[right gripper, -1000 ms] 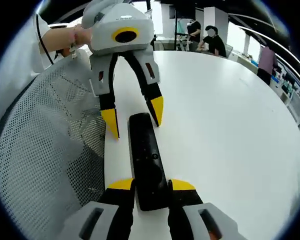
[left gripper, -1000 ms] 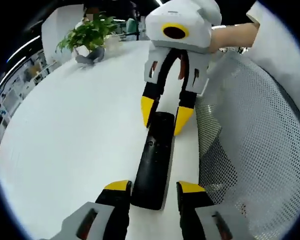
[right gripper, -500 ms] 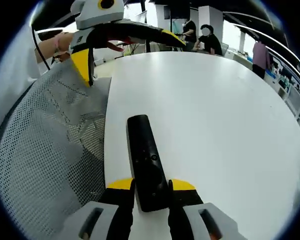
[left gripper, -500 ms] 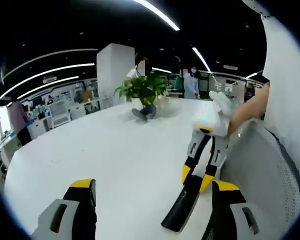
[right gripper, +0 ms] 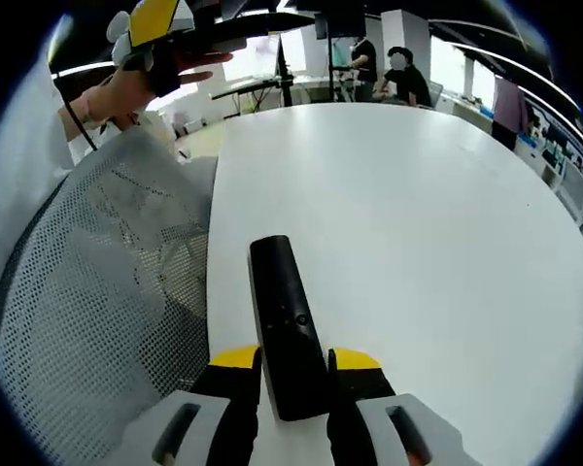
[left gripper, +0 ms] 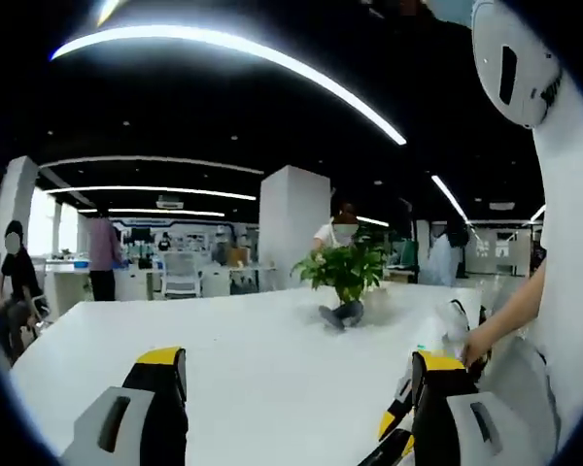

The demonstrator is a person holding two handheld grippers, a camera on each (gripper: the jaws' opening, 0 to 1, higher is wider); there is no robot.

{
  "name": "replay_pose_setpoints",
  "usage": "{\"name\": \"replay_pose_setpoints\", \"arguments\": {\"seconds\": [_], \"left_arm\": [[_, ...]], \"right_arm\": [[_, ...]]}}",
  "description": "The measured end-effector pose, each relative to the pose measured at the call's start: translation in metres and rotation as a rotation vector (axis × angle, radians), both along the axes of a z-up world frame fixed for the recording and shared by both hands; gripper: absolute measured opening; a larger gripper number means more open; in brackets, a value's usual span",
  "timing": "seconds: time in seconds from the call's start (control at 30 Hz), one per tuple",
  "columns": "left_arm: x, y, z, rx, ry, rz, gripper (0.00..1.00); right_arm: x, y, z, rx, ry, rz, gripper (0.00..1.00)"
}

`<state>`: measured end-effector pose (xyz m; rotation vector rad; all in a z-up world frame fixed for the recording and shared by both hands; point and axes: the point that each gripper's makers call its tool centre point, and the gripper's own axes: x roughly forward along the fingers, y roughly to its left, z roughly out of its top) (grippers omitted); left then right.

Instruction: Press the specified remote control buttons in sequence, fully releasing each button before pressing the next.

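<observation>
A black remote control (right gripper: 284,316) lies lengthwise on the white table (right gripper: 428,223), and my right gripper (right gripper: 296,359) is shut on its near end, yellow tips pressed against both sides. My left gripper (left gripper: 296,359) is raised above the table with its jaws wide open and nothing between them. In the right gripper view the left gripper (right gripper: 165,24) shows at the top left, held by a hand, well away from the remote. In the left gripper view the right gripper's yellow tips (left gripper: 391,425) and the remote's end (left gripper: 387,452) peek out at the lower right.
A white mesh chair back (right gripper: 97,291) stands against the table's left edge. A potted green plant (left gripper: 345,272) sits on the far part of the table. Several people stand or sit in the room beyond the table.
My left gripper has opened wide and lifted up and away from the remote's far end, so its view now looks across the room. The right gripper has kept its hold on the remote.
</observation>
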<state>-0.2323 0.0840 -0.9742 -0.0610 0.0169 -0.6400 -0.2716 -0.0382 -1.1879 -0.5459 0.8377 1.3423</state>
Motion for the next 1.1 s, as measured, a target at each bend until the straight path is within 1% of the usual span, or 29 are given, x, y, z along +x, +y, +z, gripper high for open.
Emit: {"name": "replay_pose_setpoints", "arguments": {"seconds": [0.2, 0.3, 0.43, 0.6, 0.7, 0.83, 0.9, 1.0, 1.1], "left_arm": [[-0.002, 0.011, 0.0, -0.049, 0.022, 0.039, 1.0], [-0.002, 0.012, -0.002, -0.064, 0.035, 0.05, 1.0], [-0.003, 0.011, -0.008, -0.053, 0.053, 0.054, 1.0], [-0.004, 0.004, -0.014, -0.011, 0.061, 0.036, 1.0], [-0.005, 0.001, -0.013, -0.018, 0.063, 0.02, 1.0], [-0.006, 0.0, -0.013, -0.032, 0.066, 0.016, 1.0], [-0.007, 0.0, -0.013, -0.044, 0.069, 0.014, 1.0], [-0.007, 0.002, -0.013, -0.048, 0.069, 0.018, 1.0], [-0.008, 0.004, -0.014, -0.04, 0.072, 0.021, 1.0]], "right_arm": [[0.0, -0.001, -0.002, -0.014, 0.005, 0.015, 0.22], [-0.001, 0.0, -0.003, -0.019, 0.005, 0.023, 0.23], [-0.001, 0.001, -0.006, -0.041, -0.002, 0.037, 0.23], [-0.002, 0.001, -0.009, -0.068, -0.026, 0.071, 0.22], [-0.002, 0.001, -0.01, -0.07, -0.034, 0.075, 0.21], [-0.002, 0.0, -0.01, -0.075, -0.03, 0.085, 0.21], [0.0, -0.001, -0.009, -0.086, -0.044, 0.101, 0.21], [0.006, -0.002, -0.009, -0.093, -0.049, 0.106, 0.21], [0.017, -0.003, -0.009, -0.095, -0.04, 0.11, 0.21]]}}
